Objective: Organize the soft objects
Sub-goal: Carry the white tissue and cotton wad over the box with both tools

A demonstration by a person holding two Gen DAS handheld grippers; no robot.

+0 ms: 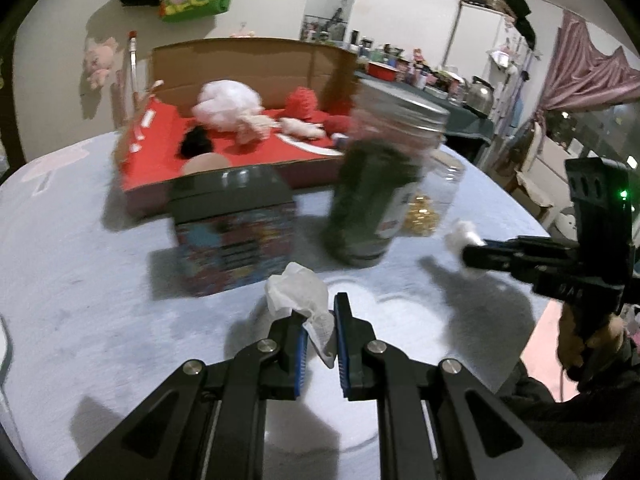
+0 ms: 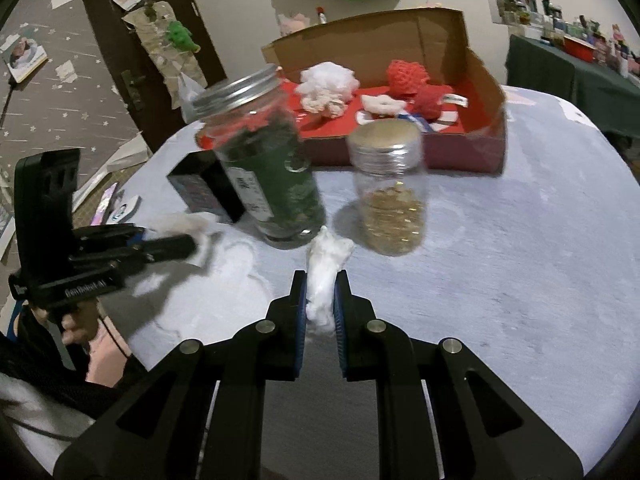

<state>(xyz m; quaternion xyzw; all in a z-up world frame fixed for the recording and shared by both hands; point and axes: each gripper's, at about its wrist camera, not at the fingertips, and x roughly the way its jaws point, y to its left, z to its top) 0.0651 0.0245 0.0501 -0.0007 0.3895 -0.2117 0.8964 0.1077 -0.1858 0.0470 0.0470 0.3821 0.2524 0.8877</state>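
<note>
My left gripper [image 1: 320, 320] is shut on a crumpled white tissue [image 1: 298, 292] and holds it above the pale blue table [image 1: 100, 300]; it also shows at the left of the right wrist view [image 2: 192, 242]. My right gripper [image 2: 320, 284] is shut on a white cotton wad [image 2: 326, 268]; it shows at the right of the left wrist view [image 1: 466, 254]. An open cardboard box [image 2: 480, 92] with a red floor stands at the back and holds several soft items: a white puff [image 2: 330, 76], red mesh balls [image 2: 408, 74] and pale pieces [image 2: 380, 104].
A tall jar of green stuff [image 2: 272, 168] and a smaller jar of gold bits [image 2: 390, 196] stand between the grippers and the box. A dark tin [image 1: 236, 232] stands left of the green jar. A cluttered counter [image 2: 580, 64] lies at the far right.
</note>
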